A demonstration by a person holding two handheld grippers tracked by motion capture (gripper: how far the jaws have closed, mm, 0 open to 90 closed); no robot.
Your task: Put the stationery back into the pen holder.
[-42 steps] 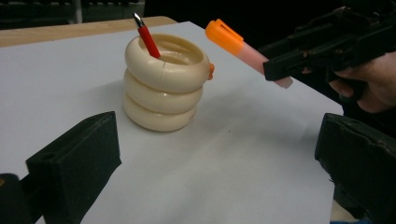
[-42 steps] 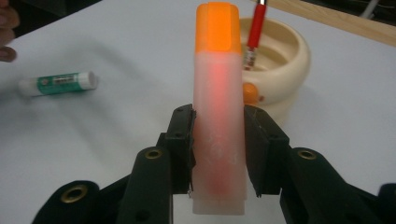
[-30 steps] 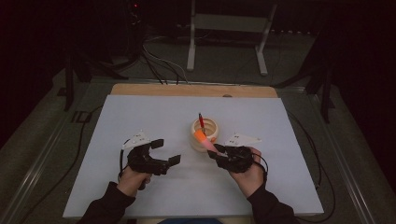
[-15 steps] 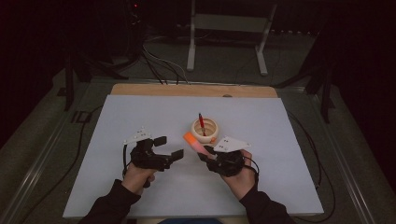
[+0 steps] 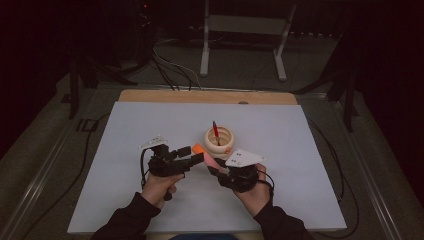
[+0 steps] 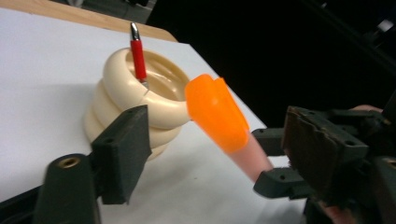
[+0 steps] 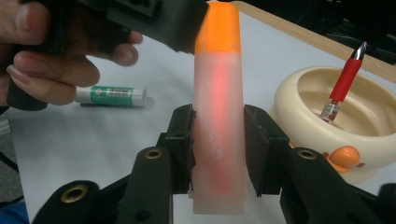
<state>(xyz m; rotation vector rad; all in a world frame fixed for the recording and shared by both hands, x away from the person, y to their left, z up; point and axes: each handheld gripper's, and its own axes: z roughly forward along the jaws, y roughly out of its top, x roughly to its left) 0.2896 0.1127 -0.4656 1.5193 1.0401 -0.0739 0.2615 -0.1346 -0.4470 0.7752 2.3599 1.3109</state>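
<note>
The right tongs (image 7: 219, 140) are clenched on the frosted body of a highlighter (image 7: 218, 140), one pad pressed against each side, so that the pen is held above the worktop (image 5: 125, 130) with its orange cap (image 6: 215, 112) pointing toward the left tongs (image 6: 217, 140). The jaws of the left tongs have just been closing, and the cap is seen between them; in the left gripper view a gap is left on both sides of the cap, so nothing is gripped there yet. Both pairs of tongs are held near the middle of the worktop, somewhat toward its near edge. Just beyond the cap, toward the far edge, a cream ringed holder (image 5: 219, 141) stands upright, with a red pen (image 5: 215, 131) leaning inside it. A white and green tube (image 7: 111, 97) is seen lying flat on the worktop beyond the left hand (image 7: 51, 60).
</note>
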